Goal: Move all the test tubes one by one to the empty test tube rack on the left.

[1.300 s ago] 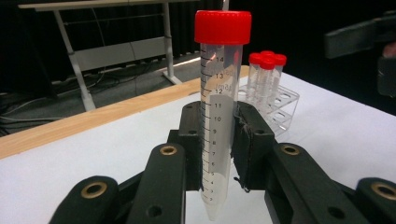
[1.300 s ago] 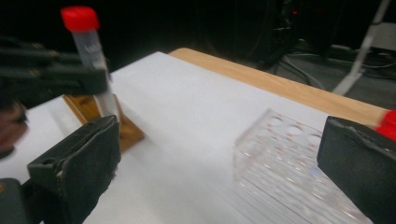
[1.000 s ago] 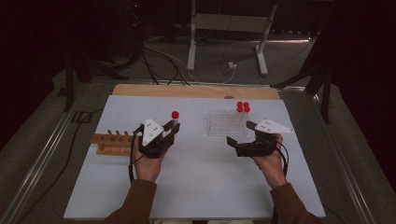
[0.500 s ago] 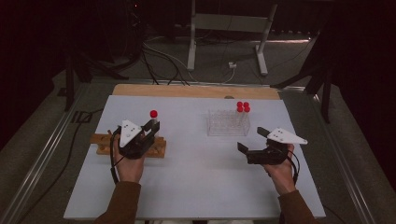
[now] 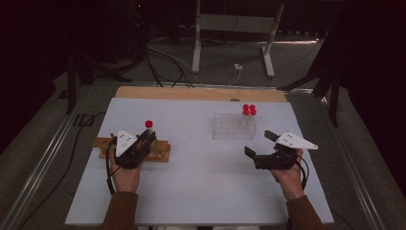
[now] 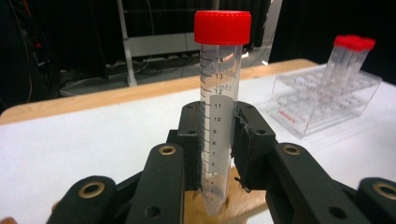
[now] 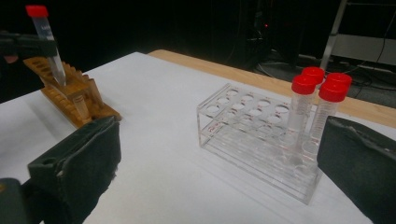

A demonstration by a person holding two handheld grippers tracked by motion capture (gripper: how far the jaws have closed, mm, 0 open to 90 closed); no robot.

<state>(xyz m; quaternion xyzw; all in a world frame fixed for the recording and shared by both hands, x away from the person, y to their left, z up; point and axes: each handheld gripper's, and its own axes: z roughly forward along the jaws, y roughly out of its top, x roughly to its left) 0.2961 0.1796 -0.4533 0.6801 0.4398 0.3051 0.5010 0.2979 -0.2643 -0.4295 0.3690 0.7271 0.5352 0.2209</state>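
Over the wooden rack at the counter's left, a red-capped tube is held upright for seating.

Nearest the person, the left tool (image 5: 146, 140) is clamped on the tube (image 6: 217, 126) at mid-barrel, leaving its pointed tip free just above the wooden rack (image 5: 160, 152), probably so it can be lined up with a hole. The right tool (image 5: 261, 147), jaws spread wide and empty, rests apart on the white counter (image 5: 201, 191), out of the way. Farther back, the clear rack (image 5: 234, 127) carries three capped tubes (image 7: 322, 100) in one corner, likely awaiting transfer.
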